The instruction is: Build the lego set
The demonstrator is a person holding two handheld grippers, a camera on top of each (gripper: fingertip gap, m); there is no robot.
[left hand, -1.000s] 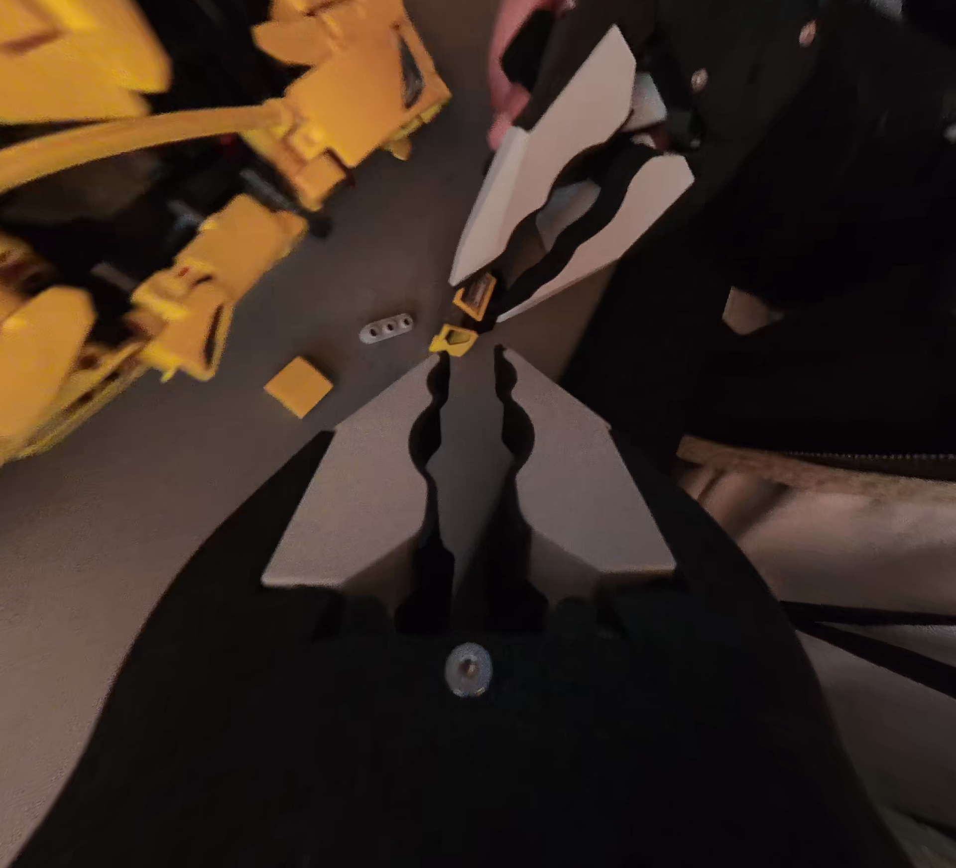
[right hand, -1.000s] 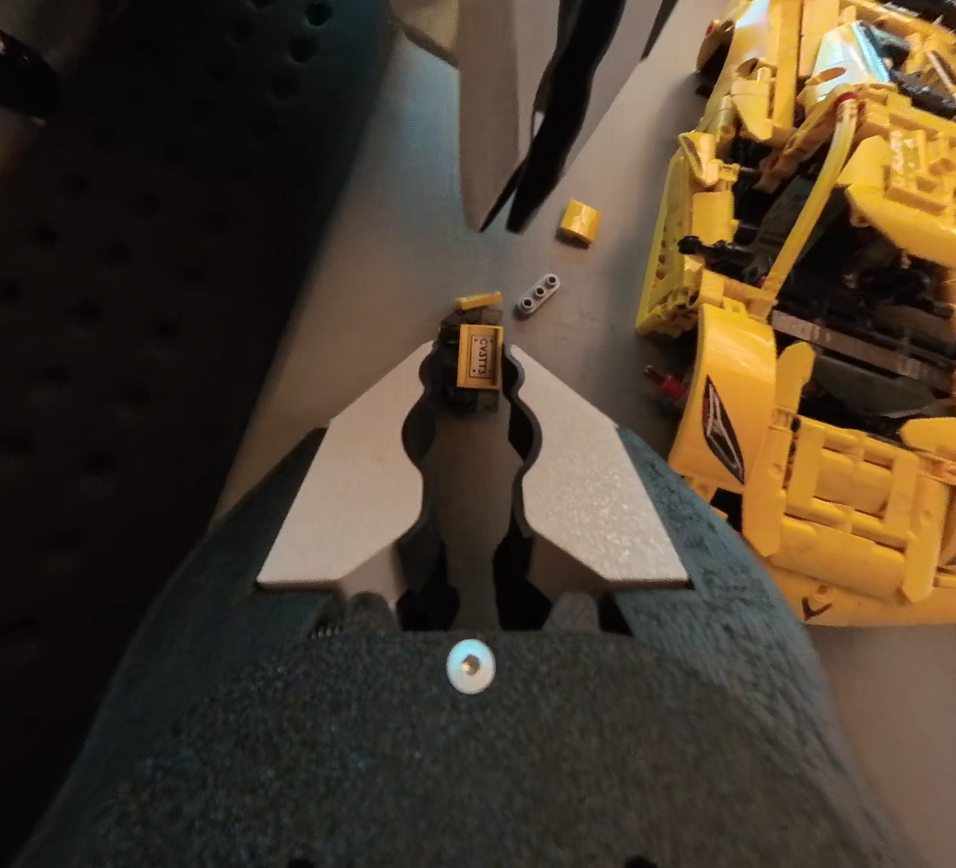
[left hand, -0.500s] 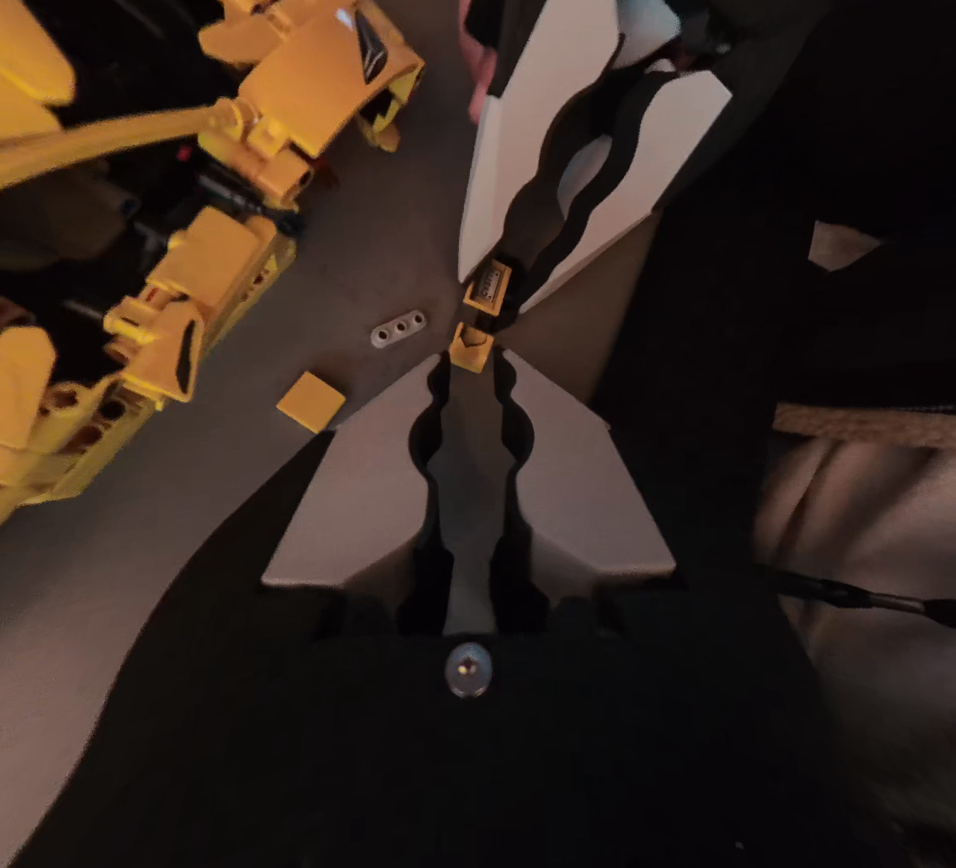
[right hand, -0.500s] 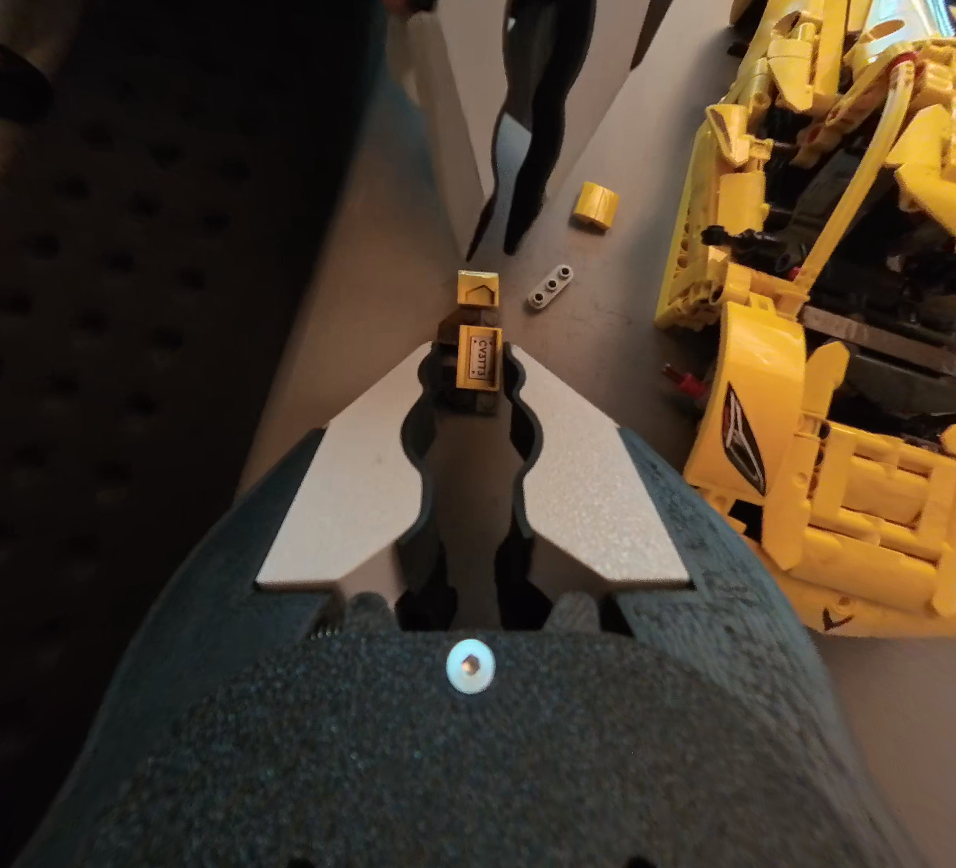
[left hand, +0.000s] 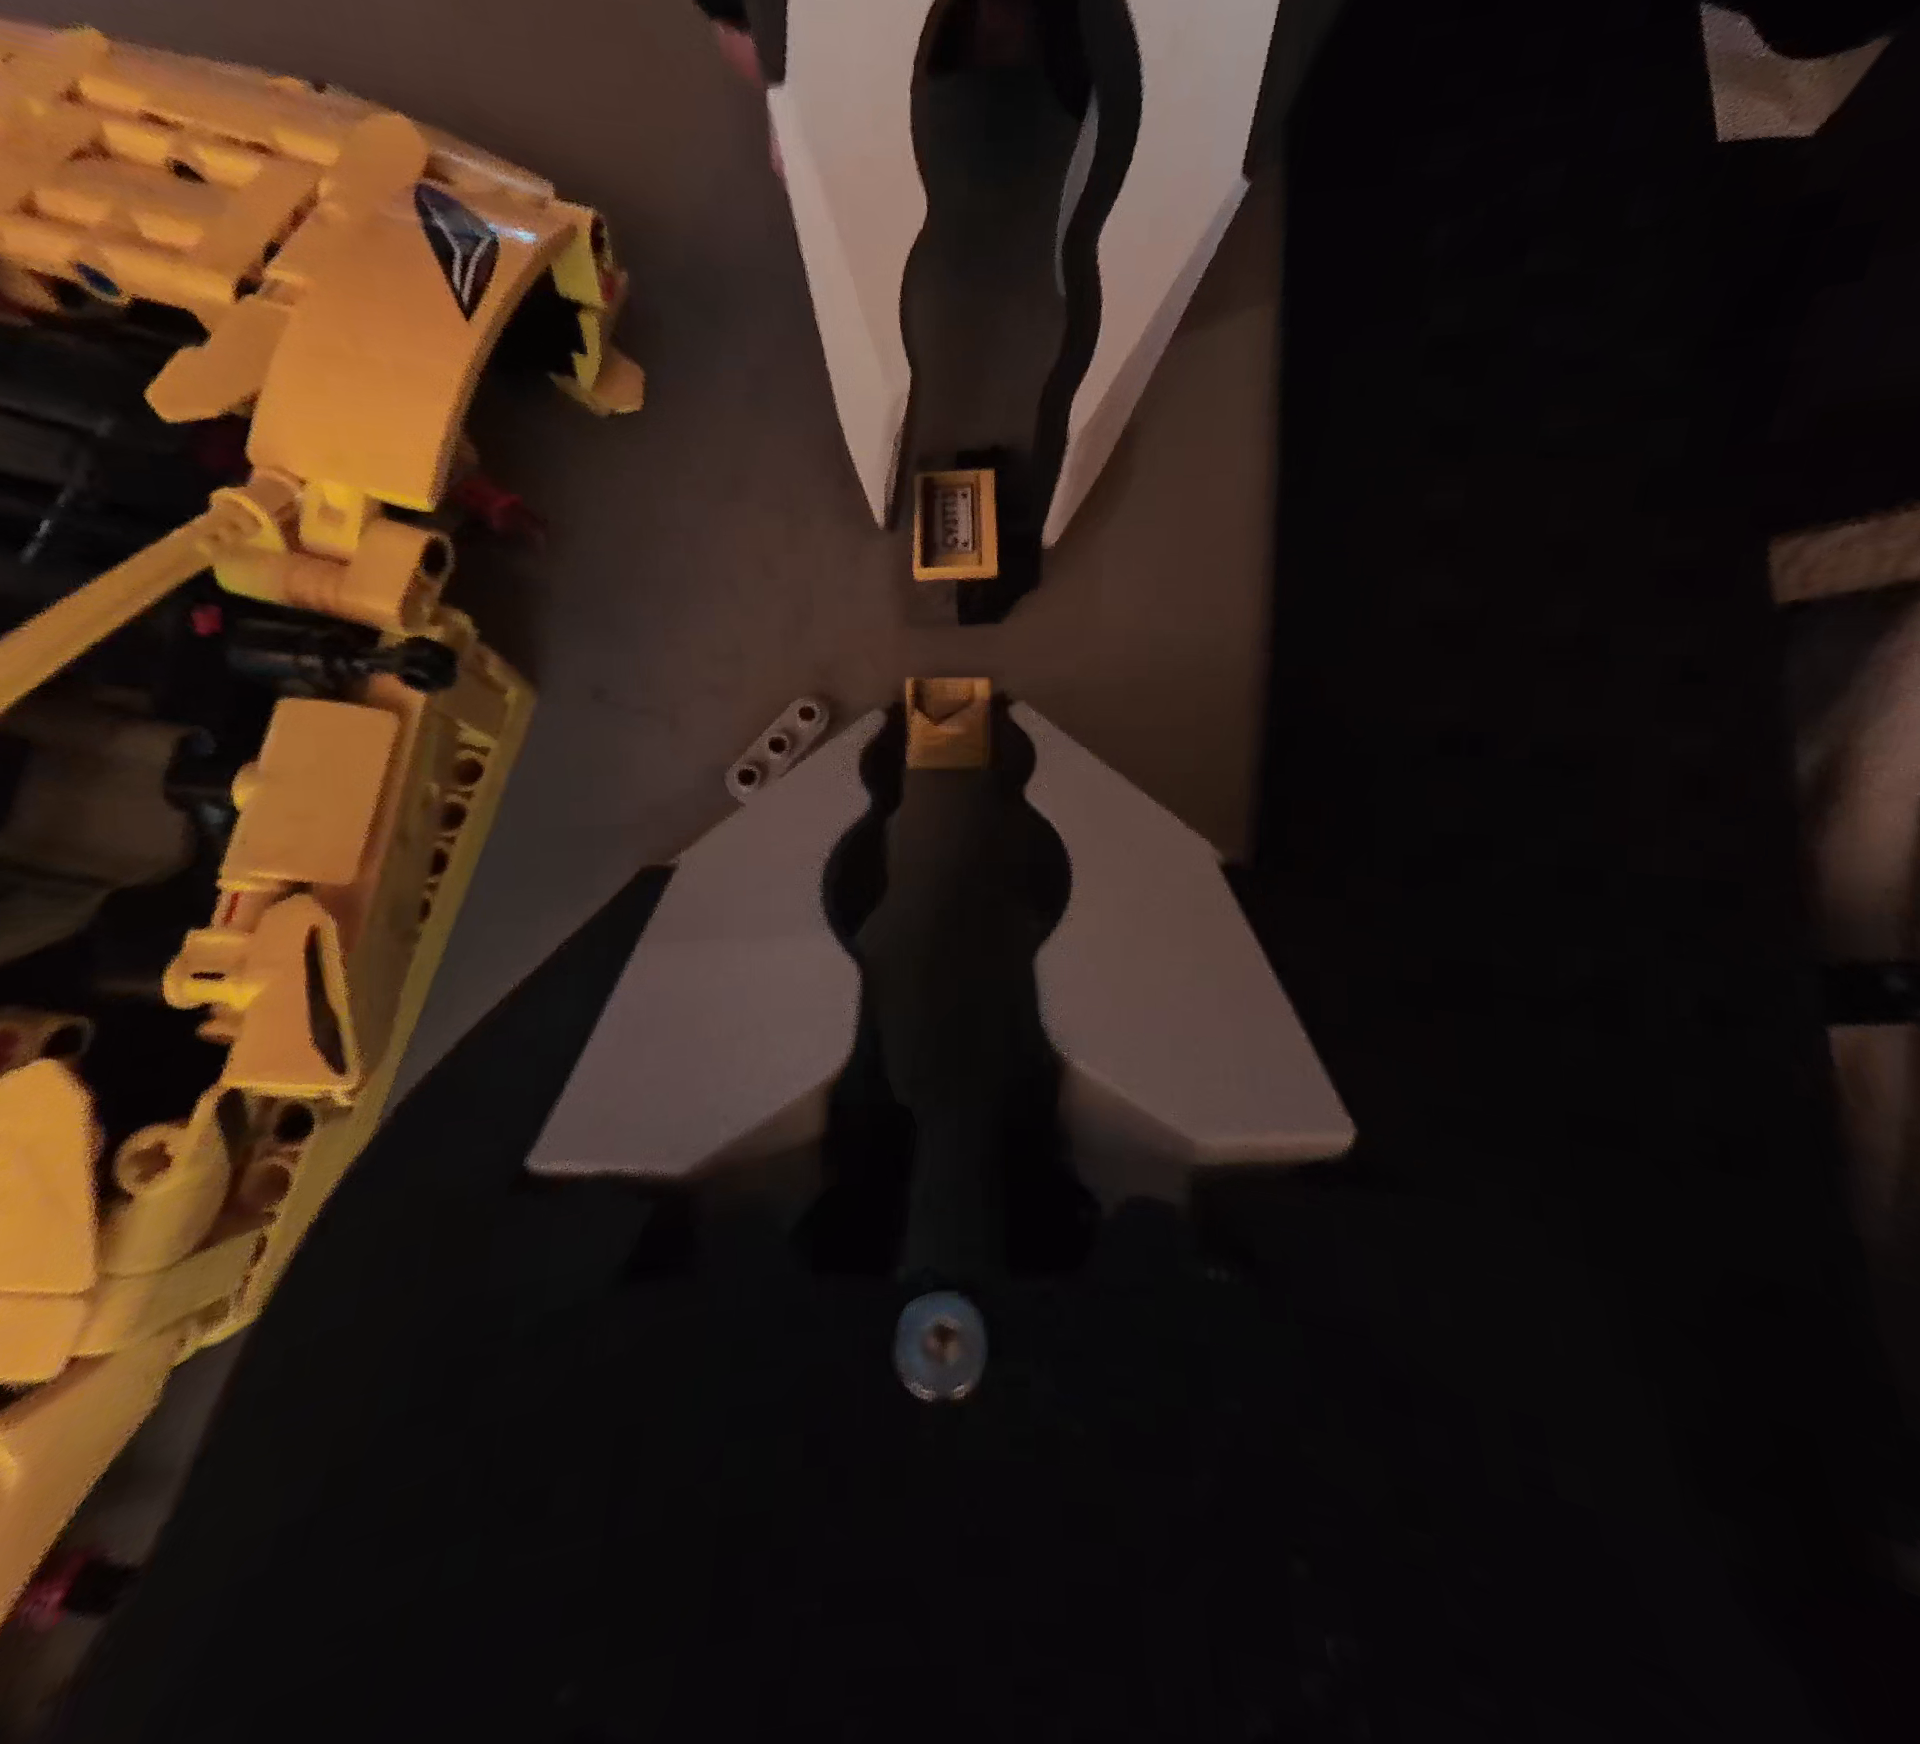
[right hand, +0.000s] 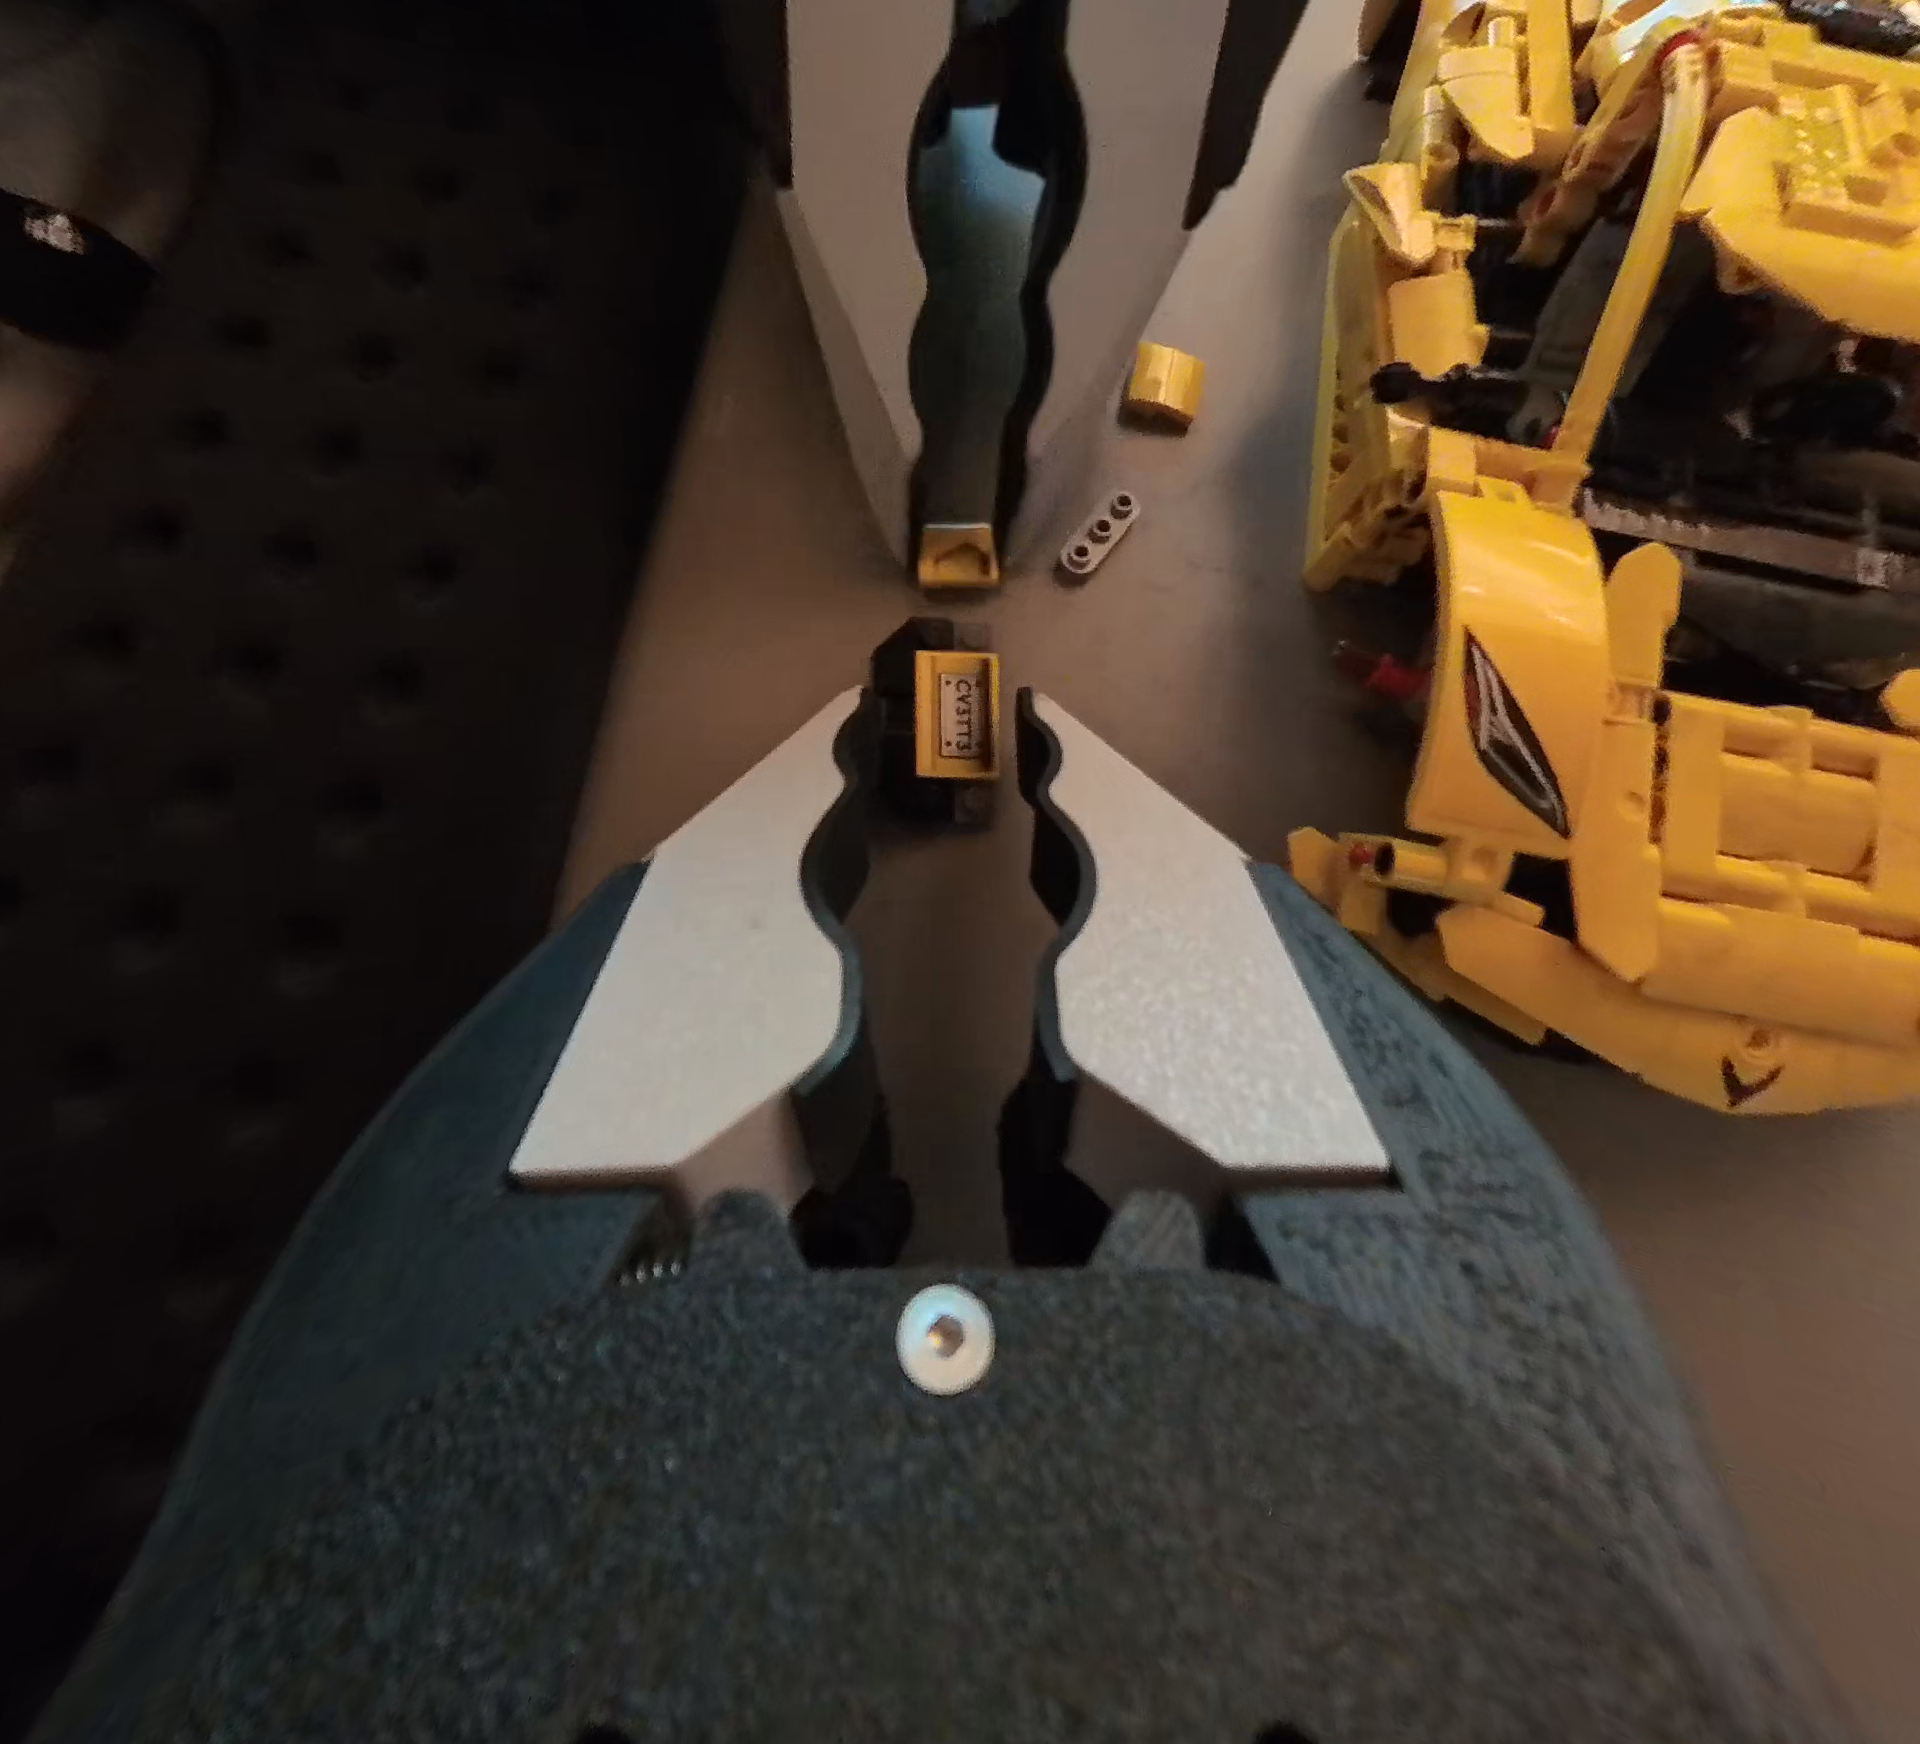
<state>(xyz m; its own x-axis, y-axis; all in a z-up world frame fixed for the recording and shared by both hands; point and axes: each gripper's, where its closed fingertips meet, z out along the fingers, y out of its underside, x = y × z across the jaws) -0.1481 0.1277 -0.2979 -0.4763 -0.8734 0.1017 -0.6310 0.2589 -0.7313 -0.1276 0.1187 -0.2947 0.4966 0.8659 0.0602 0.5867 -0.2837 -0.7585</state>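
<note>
My left gripper (left hand: 945,707) is shut on a small yellow sloped piece (left hand: 945,726) at its fingertips. My right gripper (right hand: 938,702) is shut on a small black block with a yellow labelled tile on top (right hand: 956,726). The two grippers point straight at each other, low over the grey table (left hand: 727,551). The two pieces are lined up end to end with a small gap between them. The tile block shows in the left wrist view (left hand: 956,525) and the sloped piece in the right wrist view (right hand: 958,556). The large yellow car model (right hand: 1610,551) lies beside them (left hand: 291,655).
A small grey three-hole plate (left hand: 777,747) lies on the table next to my left fingertips (right hand: 1099,533). A loose yellow curved piece (right hand: 1164,385) lies farther on. The table edge runs close by, with a dark perforated seat (right hand: 312,447) and a person's dark clothing (left hand: 1558,551) beyond. The tips of both grippers are at nearly the same place.
My left gripper closed on the small yellow sloped piece that lay on the table. Both grippers swung round until they face each other in line, bringing the two pieces close.
</note>
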